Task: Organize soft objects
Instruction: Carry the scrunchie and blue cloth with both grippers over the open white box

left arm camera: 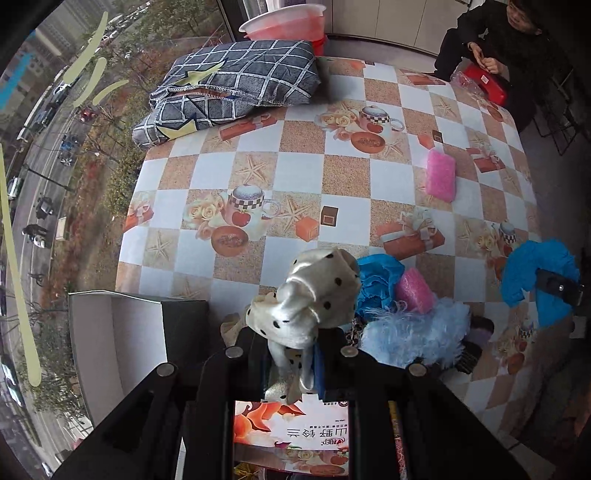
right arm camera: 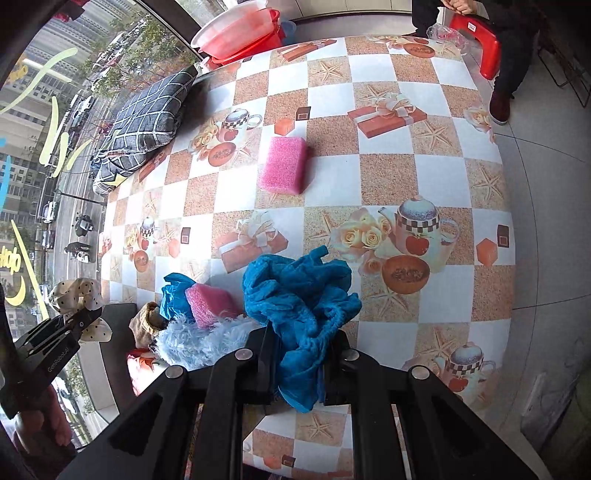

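My left gripper [left arm camera: 295, 354] is shut on a cream polka-dot cloth [left arm camera: 314, 295] and holds it above the table's near edge; it also shows in the right wrist view [right arm camera: 77, 299]. My right gripper [right arm camera: 301, 354] is shut on a crumpled blue cloth [right arm camera: 299, 299], also visible in the left wrist view [left arm camera: 535, 273]. A pile lies between them: a pink sponge [left arm camera: 415, 290], a light blue fluffy item [left arm camera: 417, 332] and a blue crinkled item [left arm camera: 380, 277]. A second pink sponge [left arm camera: 440, 175] lies further out on the table.
A grey open box [left arm camera: 122, 332] stands at the table's near left. A folded checked quilt [left arm camera: 236, 85] lies at the far left corner. A pink basin [left arm camera: 284, 22] stands behind it. A person sits at the far right with a red stool [left arm camera: 485, 86]. Window glass on the left.
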